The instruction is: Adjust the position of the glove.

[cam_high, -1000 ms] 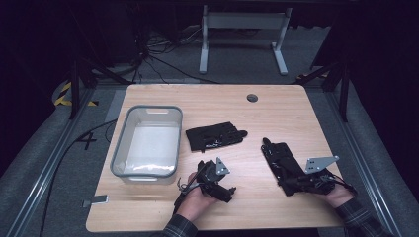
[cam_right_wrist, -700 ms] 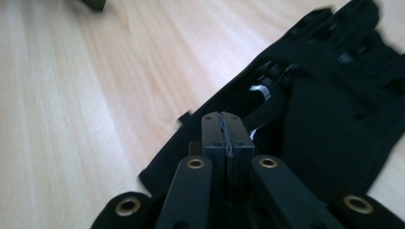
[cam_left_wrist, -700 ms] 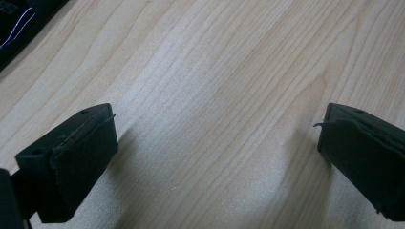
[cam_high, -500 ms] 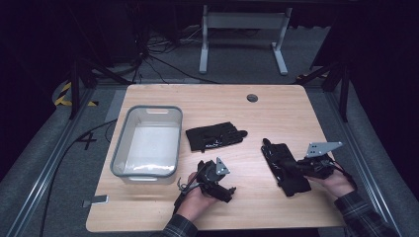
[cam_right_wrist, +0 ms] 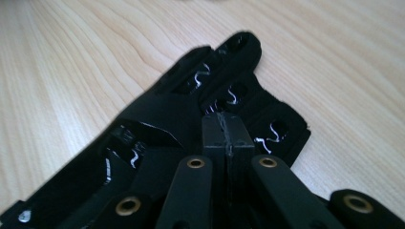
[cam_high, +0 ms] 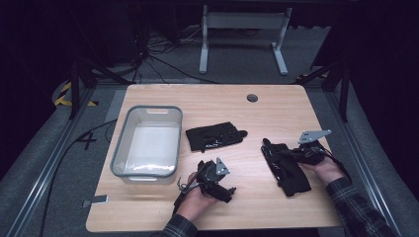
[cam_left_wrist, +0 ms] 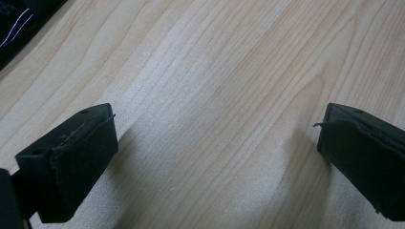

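Observation:
Two black gloves lie on the wooden table (cam_high: 257,212). One glove (cam_high: 215,137) is near the middle. The other glove (cam_high: 289,173) lies at the right, fingers pointing away from the person. My right gripper (cam_high: 291,154) reaches in from the right over that glove's upper part. In the right gripper view its jaws meet (cam_right_wrist: 223,121) with nothing seen between them, and the glove (cam_right_wrist: 157,109) with white markings lies just beneath. My left gripper (cam_high: 225,191) rests low at the front middle, open (cam_left_wrist: 215,138) over bare wood.
A clear plastic bin (cam_high: 123,163) stands on the table's left half. A corner of a black glove (cam_left_wrist: 14,24) shows at the top left of the left gripper view. A round cable hole (cam_high: 252,98) sits near the far edge.
The right hand and its gripper have moved away from the person, toward the upper part of the right glove. The glove has stayed put. The left gripper has not moved.

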`<state>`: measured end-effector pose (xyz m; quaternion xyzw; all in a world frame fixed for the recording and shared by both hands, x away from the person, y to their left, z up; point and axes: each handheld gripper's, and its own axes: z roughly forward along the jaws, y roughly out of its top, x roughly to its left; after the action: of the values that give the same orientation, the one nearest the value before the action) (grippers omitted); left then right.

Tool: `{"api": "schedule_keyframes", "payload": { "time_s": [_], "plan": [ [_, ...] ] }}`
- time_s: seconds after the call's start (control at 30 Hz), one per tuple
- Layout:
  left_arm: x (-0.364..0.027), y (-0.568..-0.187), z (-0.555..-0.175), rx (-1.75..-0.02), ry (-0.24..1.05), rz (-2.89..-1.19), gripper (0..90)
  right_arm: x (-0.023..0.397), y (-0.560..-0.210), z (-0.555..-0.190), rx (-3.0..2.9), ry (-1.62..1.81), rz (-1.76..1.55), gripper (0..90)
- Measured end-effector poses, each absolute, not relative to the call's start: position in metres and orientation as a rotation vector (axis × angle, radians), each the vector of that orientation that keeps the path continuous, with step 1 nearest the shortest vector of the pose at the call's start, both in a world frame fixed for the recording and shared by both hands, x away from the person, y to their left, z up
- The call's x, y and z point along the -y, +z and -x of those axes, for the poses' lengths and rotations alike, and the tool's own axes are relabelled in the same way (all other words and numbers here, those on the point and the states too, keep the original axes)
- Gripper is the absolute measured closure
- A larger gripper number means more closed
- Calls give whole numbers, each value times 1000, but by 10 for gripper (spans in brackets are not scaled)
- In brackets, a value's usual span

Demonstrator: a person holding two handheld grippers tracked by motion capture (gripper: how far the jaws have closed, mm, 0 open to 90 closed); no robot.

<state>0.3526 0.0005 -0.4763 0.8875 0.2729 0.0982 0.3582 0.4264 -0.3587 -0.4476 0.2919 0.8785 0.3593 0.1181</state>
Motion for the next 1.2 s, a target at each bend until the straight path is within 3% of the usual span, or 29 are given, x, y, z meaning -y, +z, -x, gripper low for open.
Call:
{"api": "schedule_keyframes", "payload": {
  "time_s": [1.07,1.13,1.2],
  "plan": [
    [0,-476,-352,-693,246,-2296,2,372,-443,-393,-2589,1029,-850,893],
    [0,-476,-352,-690,247,-2295,2,374,-441,-392,-2570,1043,-857,792],
    [0,-476,-351,-688,244,-2297,2,378,-439,-391,-2556,1053,-877,747]
  ]
}}
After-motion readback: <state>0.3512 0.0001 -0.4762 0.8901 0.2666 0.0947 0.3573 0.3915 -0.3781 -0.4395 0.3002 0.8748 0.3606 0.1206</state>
